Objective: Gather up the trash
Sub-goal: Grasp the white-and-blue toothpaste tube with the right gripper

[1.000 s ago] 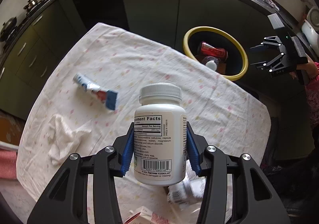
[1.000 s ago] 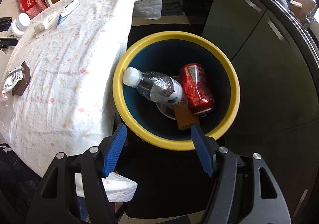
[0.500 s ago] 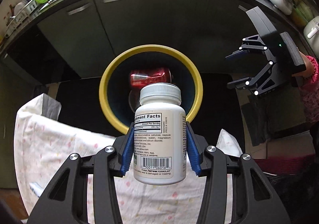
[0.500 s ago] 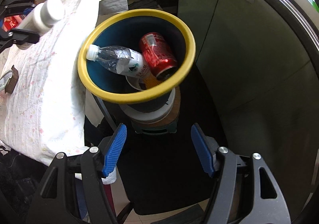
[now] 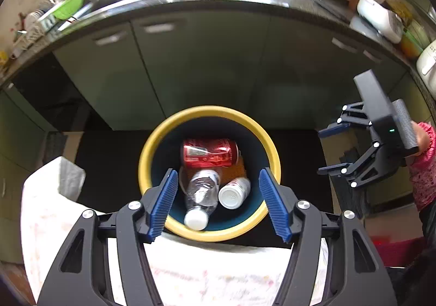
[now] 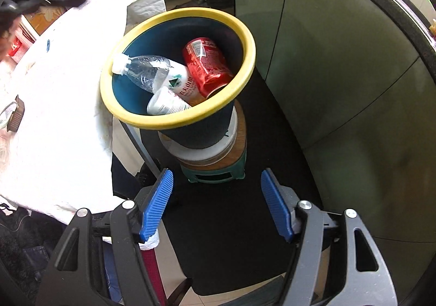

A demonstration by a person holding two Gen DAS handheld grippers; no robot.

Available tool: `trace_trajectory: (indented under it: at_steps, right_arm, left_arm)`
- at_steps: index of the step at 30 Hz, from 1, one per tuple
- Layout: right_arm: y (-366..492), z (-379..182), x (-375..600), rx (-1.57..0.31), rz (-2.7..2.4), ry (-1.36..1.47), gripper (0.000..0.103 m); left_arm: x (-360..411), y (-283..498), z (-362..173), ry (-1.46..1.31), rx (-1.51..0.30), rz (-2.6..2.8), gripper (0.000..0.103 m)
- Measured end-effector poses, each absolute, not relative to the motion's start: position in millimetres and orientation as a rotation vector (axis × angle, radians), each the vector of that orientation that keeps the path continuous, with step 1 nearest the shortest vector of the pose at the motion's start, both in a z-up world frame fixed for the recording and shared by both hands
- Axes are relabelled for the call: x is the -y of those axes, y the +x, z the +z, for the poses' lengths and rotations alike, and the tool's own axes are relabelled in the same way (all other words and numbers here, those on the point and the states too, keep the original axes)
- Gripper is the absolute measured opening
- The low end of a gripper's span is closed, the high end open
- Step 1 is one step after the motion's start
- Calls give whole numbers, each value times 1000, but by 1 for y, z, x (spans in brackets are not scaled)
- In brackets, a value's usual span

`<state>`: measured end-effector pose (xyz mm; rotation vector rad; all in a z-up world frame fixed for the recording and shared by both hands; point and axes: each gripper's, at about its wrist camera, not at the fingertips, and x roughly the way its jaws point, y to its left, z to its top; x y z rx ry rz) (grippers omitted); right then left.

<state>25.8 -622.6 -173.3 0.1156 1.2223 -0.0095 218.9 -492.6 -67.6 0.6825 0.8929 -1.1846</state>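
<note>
We see the yellow-rimmed dark-blue bin [image 5: 273,154] holding a red can [image 5: 209,153], clear bottle [image 5: 201,194] and white pill bottle [image 5: 234,193]; above it left tongs [image 5: 218,203] are opening, empty; right tongs [image 6: 216,203] apart

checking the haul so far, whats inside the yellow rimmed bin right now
Inside the bin: a red can, a clear plastic bottle and a white pill bottle. Something orange lies beneath them, mostly covered; the bin's floor is hidden.

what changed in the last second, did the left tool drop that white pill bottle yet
Yes. The left tool swung from over the table to above the yellow-rimmed bin, and its jaws are opening with nothing between them. The white pill bottle it held now lies in the bin beside the plastic water bottle. The red can stayed put, and the right tool stayed open and empty.
</note>
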Motion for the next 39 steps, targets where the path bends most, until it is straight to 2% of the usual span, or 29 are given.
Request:
trace_trajectory:
  at_steps: [3, 5, 8, 17, 27, 36, 39]
  right_arm:
    - [25, -173, 620, -1214, 5, 118, 64]
    - [27, -173, 615, -1212, 15, 111, 64]
    - [33, -172, 605, -1215, 31, 93, 64]
    - [64, -149, 535, -1193, 151, -41, 64]
    - [127, -101, 410, -1108, 370, -150, 64]
    - [247, -87, 330, -1110, 473, -18, 64]
    - [282, -92, 303, -1135, 462, -46, 59]
  left_arm:
    - [451, 214, -37, 605, -847, -1148, 70]
    - [415, 208, -18, 535, -808, -1121, 79]
    - [361, 201, 2, 453, -770, -1042, 86]
    - [193, 164, 27, 229, -710, -792, 91]
    - [54, 122, 2, 61, -659, -570, 94]
    - [-11, 91, -44, -65, -669, -410, 95]
    - [-25, 86, -57, -89, -674, -379, 95]
